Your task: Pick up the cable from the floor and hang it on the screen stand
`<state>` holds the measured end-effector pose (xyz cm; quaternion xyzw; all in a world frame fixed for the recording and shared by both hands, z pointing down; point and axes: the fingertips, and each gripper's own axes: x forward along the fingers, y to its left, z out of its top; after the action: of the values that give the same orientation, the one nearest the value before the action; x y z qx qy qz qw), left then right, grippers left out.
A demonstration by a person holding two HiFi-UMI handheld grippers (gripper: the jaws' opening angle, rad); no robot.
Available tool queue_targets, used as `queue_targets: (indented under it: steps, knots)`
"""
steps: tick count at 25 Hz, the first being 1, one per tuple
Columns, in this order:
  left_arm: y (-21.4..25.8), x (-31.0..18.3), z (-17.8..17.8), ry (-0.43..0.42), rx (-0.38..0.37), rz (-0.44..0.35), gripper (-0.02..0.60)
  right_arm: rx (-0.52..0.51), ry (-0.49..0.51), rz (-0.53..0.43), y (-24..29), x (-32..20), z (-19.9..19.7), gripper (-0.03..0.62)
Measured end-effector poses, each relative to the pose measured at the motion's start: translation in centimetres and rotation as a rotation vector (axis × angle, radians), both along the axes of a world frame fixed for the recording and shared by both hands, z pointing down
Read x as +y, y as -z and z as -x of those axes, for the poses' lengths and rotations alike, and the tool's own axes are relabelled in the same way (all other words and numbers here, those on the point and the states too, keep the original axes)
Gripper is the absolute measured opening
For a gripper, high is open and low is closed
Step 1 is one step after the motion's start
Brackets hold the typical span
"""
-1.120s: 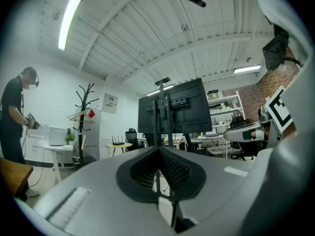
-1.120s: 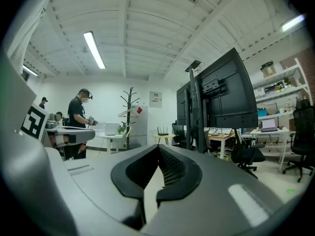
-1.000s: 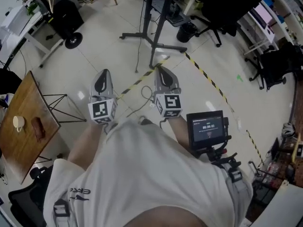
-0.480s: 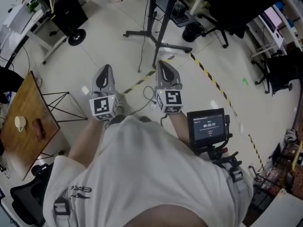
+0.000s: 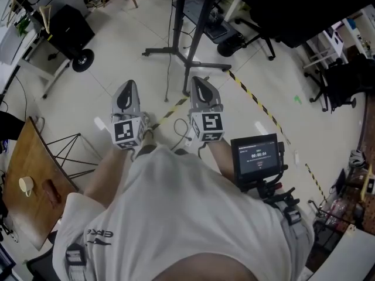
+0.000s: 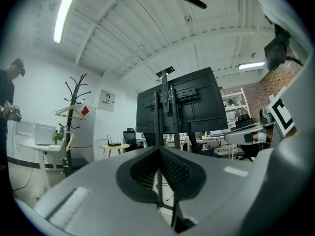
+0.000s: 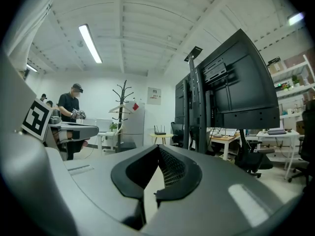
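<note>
left gripper (image 5: pixel 127 86) and right gripper (image 5: pixel 200 82) faced the screen stand (image 5: pixel 196 37), fingers pressed together, empty. cable (image 5: pixel 179 129) lay on floor (image 5: pixel 117 45) before the stand.

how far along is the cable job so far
Nothing done yet. The cable lies on the floor below the tongs. Left tongs and right tongs are shut and empty. Remaining: grab the cable, hang it on the screen stand.

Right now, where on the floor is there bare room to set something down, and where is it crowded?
Bare tile lies between the screen stand and the black wheeled box, and right of the striped tape toward the office chairs. Crowded: around the looped cable, and by the wooden table.
</note>
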<state>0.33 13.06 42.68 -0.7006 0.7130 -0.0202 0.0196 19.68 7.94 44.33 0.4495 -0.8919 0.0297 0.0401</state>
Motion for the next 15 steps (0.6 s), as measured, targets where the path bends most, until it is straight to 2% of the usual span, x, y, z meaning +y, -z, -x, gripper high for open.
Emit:
queue_targets:
  steps: [6, 15]
  knots:
    - [0.2, -8.2, 2.5, -0.086, 0.028, -0.014, 0.002, 0.027, -0.099, -0.009, 0.6, -6.4, 2.1, 0.014]
    - [1.1, -21.7, 10.3, -0.161, 0.028, -0.004, 0.002, 0.049, -0.2, -0.005, 1.8, -18.5, 9.0, 0.014]
